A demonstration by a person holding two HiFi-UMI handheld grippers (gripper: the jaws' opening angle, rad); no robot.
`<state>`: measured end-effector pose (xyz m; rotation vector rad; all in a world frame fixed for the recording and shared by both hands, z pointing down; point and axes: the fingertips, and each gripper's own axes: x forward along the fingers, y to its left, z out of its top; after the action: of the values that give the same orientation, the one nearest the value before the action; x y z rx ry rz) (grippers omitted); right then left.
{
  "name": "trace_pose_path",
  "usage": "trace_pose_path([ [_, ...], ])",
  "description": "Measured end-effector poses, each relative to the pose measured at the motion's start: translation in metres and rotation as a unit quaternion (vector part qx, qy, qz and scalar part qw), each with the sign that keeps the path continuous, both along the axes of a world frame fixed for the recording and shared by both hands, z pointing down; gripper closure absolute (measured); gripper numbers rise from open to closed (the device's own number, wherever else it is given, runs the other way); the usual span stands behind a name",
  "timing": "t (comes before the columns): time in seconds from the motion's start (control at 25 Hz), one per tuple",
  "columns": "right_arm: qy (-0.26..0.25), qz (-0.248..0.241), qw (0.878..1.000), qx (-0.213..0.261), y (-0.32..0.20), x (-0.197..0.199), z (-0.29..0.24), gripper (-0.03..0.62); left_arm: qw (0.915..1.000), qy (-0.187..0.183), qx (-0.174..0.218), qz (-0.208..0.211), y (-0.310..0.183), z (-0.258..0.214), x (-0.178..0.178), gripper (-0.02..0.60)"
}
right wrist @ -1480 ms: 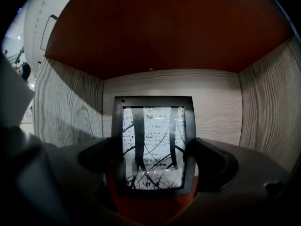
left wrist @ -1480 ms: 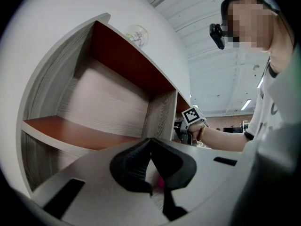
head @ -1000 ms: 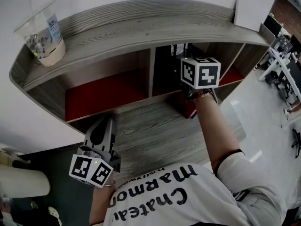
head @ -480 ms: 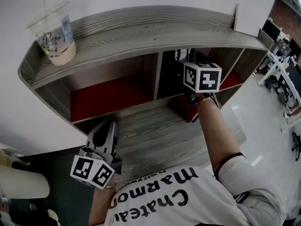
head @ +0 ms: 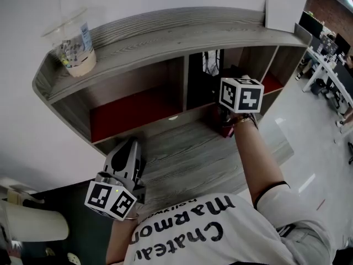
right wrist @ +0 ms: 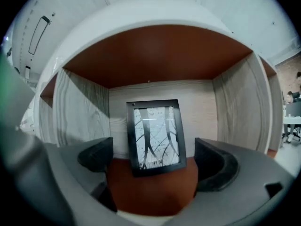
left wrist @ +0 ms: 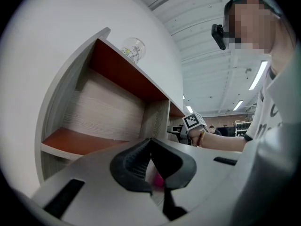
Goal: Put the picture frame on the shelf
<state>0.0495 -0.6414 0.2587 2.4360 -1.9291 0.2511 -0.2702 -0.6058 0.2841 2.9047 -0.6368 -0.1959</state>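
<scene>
The black picture frame (right wrist: 156, 136) stands upright on the red floor of the shelf's middle compartment, leaning toward the back wall; in the head view the picture frame (head: 212, 62) shows as a pale patch in that dark compartment. My right gripper (right wrist: 155, 160) is open just in front of it, one jaw on each side, touching nothing. From above, the right gripper (head: 225, 114) sits mostly under its marker cube. My left gripper (head: 129, 147) hangs low by the person's body, jaws shut together (left wrist: 150, 145).
The grey wood shelf (head: 165, 37) has red-floored compartments and a lower wooden ledge (head: 187, 153). A clear plastic cup (head: 74, 46) stands on its top at the left, a white board (head: 284, 7) at the right. Office desks lie far right.
The head view has shifted a little. The right gripper stays in front of the middle compartment, slightly lower in view. The left gripper has hardly moved.
</scene>
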Motion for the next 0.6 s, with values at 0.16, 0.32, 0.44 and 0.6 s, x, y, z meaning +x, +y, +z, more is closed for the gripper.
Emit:
trace_pose_path([
  [0.16, 0.011, 0.010, 1.000, -0.011, 0.027, -0.013, 0.016, 0.088, 0.9996, -0.007, 0.006, 0.026, 0.010, 0.003, 0.004, 0.565],
  [0.32, 0.019, -0.001, 0.999, -0.027, 0.049, -0.032, 0.030, 0.131, 0.9984, -0.006, 0.001, 0.056, 0.018, 0.007, 0.022, 0.565],
  [0.44, 0.012, -0.011, 1.000, -0.026, 0.066, -0.042, 0.035, 0.159, 0.9969, -0.001, 0.009, 0.078, 0.028, 0.000, 0.038, 0.565],
  [0.6, 0.001, -0.029, 0.999, -0.017, 0.088, -0.055, 0.033, 0.253, 0.9944, -0.006, 0.019, 0.104, 0.044, -0.006, 0.057, 0.565],
])
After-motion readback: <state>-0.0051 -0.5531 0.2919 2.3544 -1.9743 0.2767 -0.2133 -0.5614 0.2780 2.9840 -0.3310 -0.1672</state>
